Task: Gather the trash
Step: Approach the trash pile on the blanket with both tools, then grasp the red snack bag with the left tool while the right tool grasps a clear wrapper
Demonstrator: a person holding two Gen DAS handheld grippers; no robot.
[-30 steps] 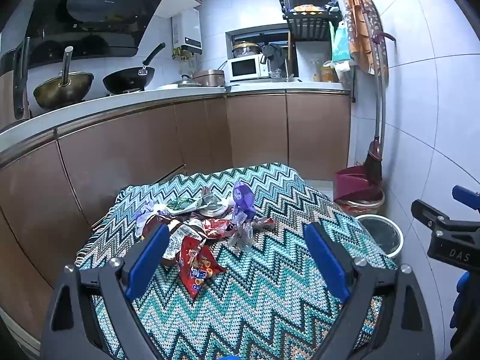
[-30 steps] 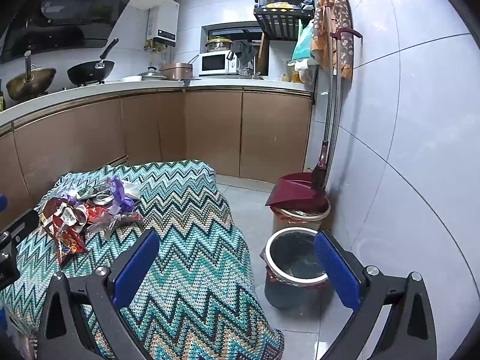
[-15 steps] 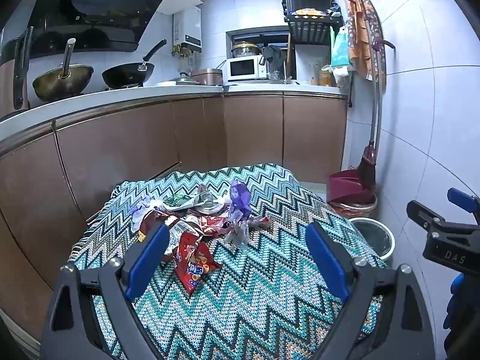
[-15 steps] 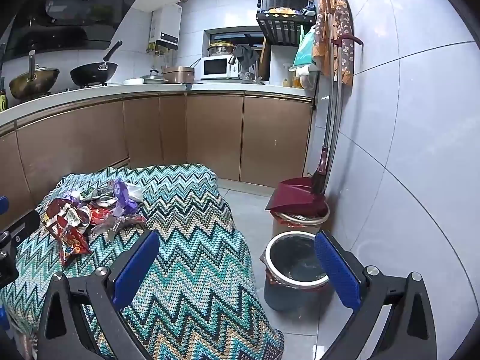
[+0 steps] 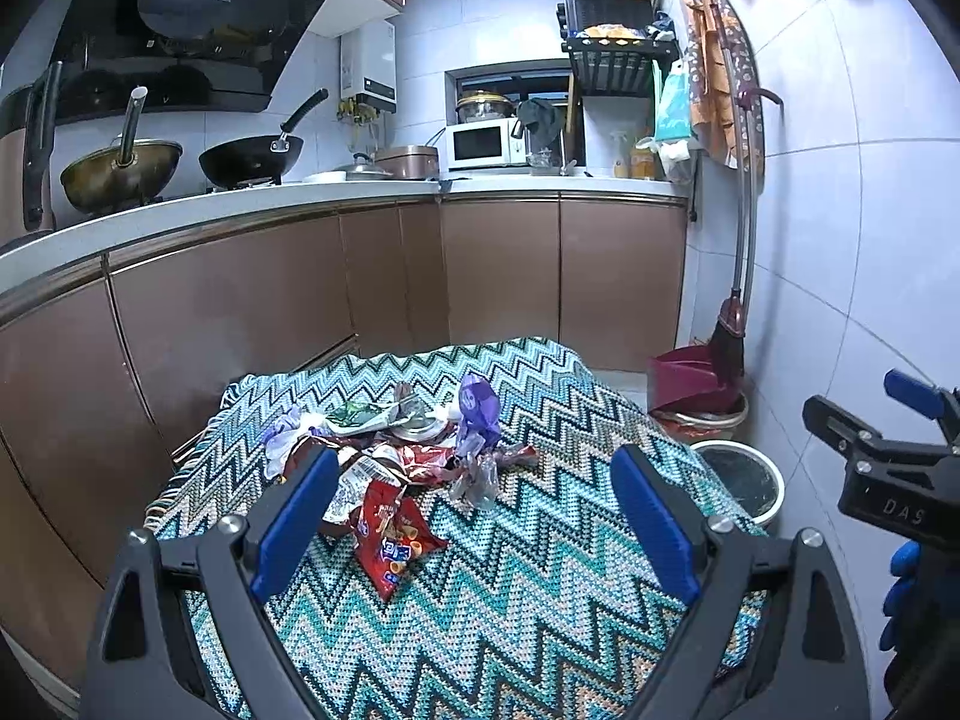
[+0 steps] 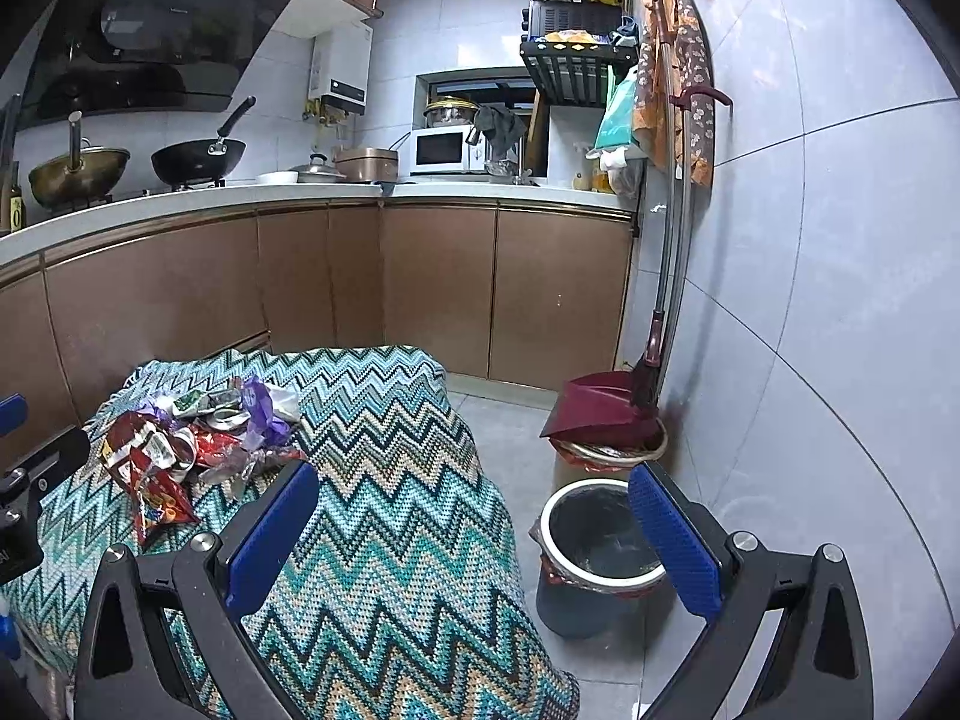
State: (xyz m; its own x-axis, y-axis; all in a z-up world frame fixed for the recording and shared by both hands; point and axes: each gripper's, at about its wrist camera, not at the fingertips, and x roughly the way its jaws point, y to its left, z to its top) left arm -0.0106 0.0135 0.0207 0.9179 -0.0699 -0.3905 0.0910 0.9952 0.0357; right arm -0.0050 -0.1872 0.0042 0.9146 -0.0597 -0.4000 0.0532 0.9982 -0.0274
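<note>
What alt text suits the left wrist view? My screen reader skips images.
The open left tool faces a pile of snack wrappers on a zigzag-patterned blanket, in a kitchen with brown cabinets. A lined waste bin stands right.

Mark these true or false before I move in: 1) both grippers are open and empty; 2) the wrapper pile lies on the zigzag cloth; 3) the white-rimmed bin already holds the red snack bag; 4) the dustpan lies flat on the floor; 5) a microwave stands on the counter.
1) True. The left gripper and right gripper are both spread with nothing between the fingers.
2) True. The wrapper pile rests on the zigzag cloth.
3) False. The red snack bag is on the cloth; the white-rimmed bin shows only its dark liner.
4) False. The dustpan sits on top of another bin.
5) True. The microwave is on the counter.
</note>
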